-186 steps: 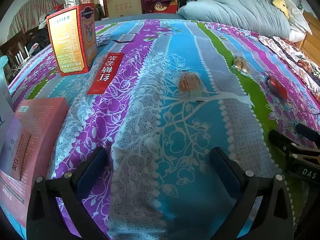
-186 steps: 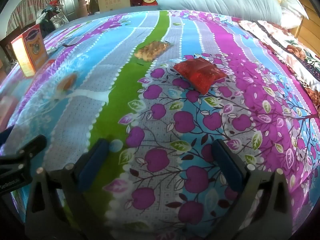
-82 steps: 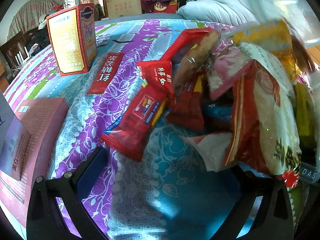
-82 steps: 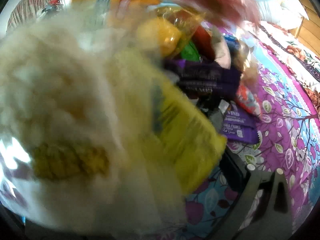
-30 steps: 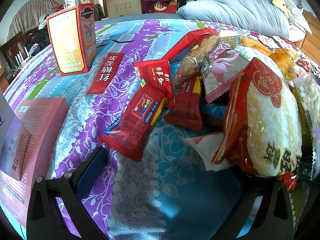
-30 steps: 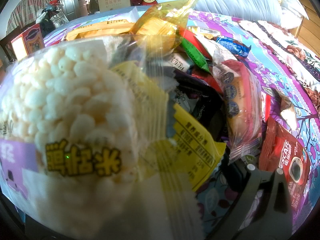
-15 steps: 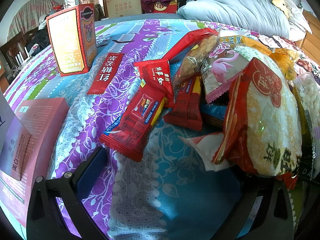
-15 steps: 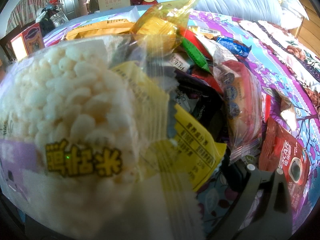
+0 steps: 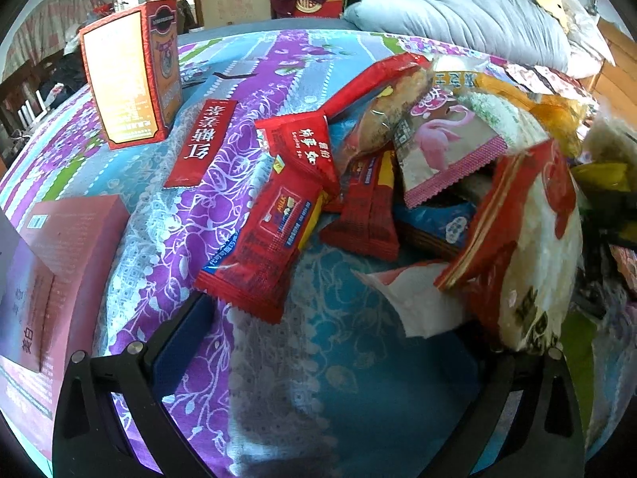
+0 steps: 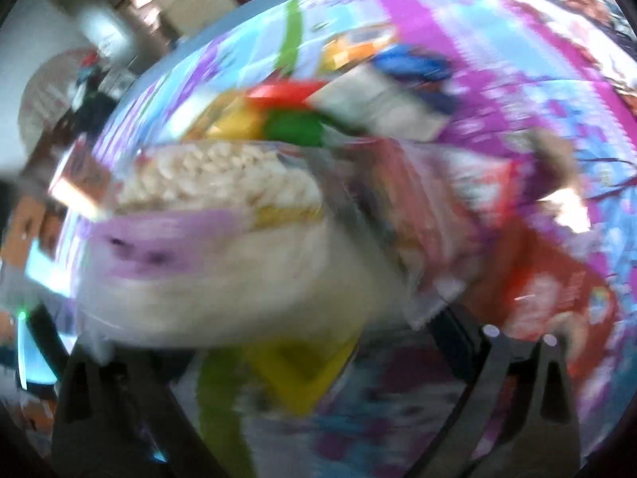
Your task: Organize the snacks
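Observation:
A heap of snack packets lies on the patterned bedspread (image 9: 350, 390). In the left wrist view a red milk bar (image 9: 266, 239), a red packet with white characters (image 9: 302, 151), a flamingo packet (image 9: 446, 147) and a red-and-clear rice cracker pack (image 9: 533, 247) are spread ahead. My left gripper (image 9: 342, 342) is open just short of them; the rice cracker pack covers its right finger. The right wrist view is badly blurred. A clear puffed-rice bag (image 10: 223, 183) with a purple band fills the space over my right gripper (image 10: 278, 350), whose fingers stand wide apart. A yellow packet (image 10: 302, 374) lies between them.
An orange-red box (image 9: 127, 75) stands upright at the far left, with a flat red sachet box (image 9: 203, 139) beside it. A pink box (image 9: 59, 247) sits close on the left. A grey duvet (image 9: 458, 12) is bunched at the head of the bed. A red coffee packet (image 10: 557, 290) lies right.
A pile of snacks was dumped onto the previously near-bare bedspread. In the last half second the right wrist view swung and blurred, and the puffed-rice bag shifted; the rice cracker pack tipped slightly.

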A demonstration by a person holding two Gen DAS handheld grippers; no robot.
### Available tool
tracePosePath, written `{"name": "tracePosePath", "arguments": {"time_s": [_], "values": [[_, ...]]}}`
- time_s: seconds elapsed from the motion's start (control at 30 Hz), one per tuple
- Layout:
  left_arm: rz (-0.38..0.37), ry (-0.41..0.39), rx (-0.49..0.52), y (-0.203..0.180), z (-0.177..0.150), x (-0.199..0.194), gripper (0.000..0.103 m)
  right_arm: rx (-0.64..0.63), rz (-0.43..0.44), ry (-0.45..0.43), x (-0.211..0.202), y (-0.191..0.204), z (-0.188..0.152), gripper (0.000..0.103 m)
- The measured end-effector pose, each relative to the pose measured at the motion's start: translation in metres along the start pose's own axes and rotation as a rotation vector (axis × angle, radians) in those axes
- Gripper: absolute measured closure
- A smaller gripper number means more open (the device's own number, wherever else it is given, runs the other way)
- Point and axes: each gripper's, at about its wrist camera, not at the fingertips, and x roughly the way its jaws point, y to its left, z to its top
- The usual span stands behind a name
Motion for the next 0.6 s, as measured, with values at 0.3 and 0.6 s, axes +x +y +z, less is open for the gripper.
{"name": "tracePosePath", "arguments": {"time_s": [0.3, 0.6], "values": [[-0.094, -0.024, 0.090, 0.009, -0.016, -0.016, 0.000, -0.079, 0.054, -0.024, -0.029, -0.013, -0.064, 0.003], [-0.146, -0.089, 0.091, -0.005, -0.038, -0.056, 0.002, 0.015, 0.176, -0.037, -0.024, -0.035, -0.080, 0.003]]}}
